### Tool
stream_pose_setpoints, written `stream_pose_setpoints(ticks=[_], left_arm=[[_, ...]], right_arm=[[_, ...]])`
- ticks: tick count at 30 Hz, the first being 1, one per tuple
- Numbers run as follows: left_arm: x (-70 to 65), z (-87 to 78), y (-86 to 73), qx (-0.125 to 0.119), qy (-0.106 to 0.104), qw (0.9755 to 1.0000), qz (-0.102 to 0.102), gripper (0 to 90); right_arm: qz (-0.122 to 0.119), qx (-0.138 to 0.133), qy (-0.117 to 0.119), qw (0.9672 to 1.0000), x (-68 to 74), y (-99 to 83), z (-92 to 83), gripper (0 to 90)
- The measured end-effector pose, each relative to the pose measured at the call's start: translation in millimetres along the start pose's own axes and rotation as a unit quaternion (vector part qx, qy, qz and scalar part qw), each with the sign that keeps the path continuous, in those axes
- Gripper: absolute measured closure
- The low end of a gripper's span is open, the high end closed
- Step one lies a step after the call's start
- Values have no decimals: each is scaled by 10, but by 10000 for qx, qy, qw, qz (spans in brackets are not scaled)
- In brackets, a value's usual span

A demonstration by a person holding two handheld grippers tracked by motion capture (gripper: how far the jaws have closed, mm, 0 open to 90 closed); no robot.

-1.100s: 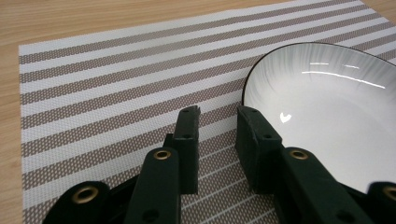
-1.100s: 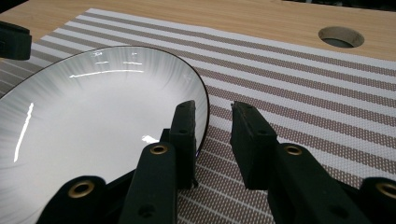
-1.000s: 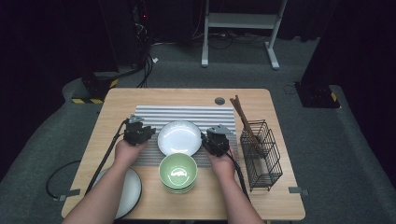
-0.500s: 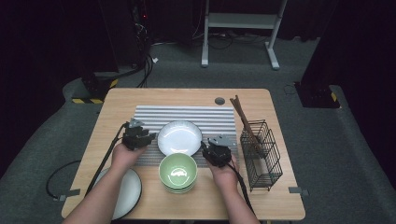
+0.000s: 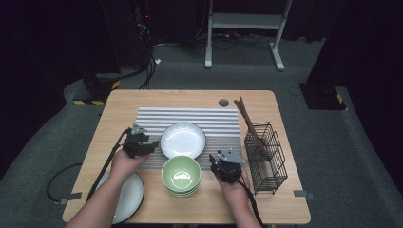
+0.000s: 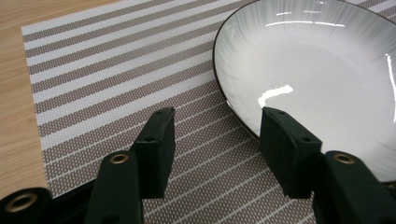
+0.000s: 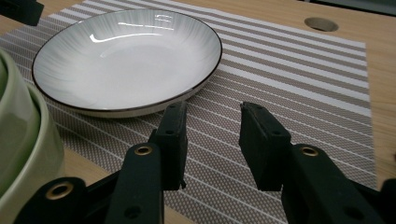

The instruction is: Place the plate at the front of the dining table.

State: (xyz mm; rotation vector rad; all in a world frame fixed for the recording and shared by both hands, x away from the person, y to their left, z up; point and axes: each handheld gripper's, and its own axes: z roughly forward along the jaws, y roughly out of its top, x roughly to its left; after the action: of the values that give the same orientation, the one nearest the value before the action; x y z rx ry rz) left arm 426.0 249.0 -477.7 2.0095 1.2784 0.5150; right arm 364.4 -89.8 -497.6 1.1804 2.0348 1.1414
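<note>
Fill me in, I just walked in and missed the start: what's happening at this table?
A person works two hand-held grippers around a white plate lying on a striped placemat. The left gripper sits at the plate's edge and the right gripper just short of it; both sets of jaws have just been opening, with nothing gripped. A stack of green bowls stands in front of the plate, between the two hands.

Place: lab recording setup
Evidence: wooden table (image 5: 142, 102) on grey carpet (image 5: 332, 156), black curtains (image 5: 52, 38), cables (image 5: 147, 66), a white metal stand (image 5: 244, 21) behind
</note>
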Motion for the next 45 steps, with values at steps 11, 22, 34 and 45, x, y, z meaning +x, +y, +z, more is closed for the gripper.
stream_pose_setpoints(ticks=[11, 22, 34, 45], left_arm=[[-21, -117, -79, 87, -52, 9999, -57, 405], [-51, -179, -147, 97, -151, 9998, 13, 426], [-81, -196, -176, 481, -281, 9984, -7, 415], [-118, -192, -156, 826, -378, 9959, -29, 416]], right_arm=[[46, 87, 42, 9999, -18, -98, -170, 577], [64, 213, -113, 9997, -25, -202, -310, 536], [148, 360, -153, 9991, -90, -314, -303, 495], [120, 443, -55, 9989, -41, -335, -265, 463]])
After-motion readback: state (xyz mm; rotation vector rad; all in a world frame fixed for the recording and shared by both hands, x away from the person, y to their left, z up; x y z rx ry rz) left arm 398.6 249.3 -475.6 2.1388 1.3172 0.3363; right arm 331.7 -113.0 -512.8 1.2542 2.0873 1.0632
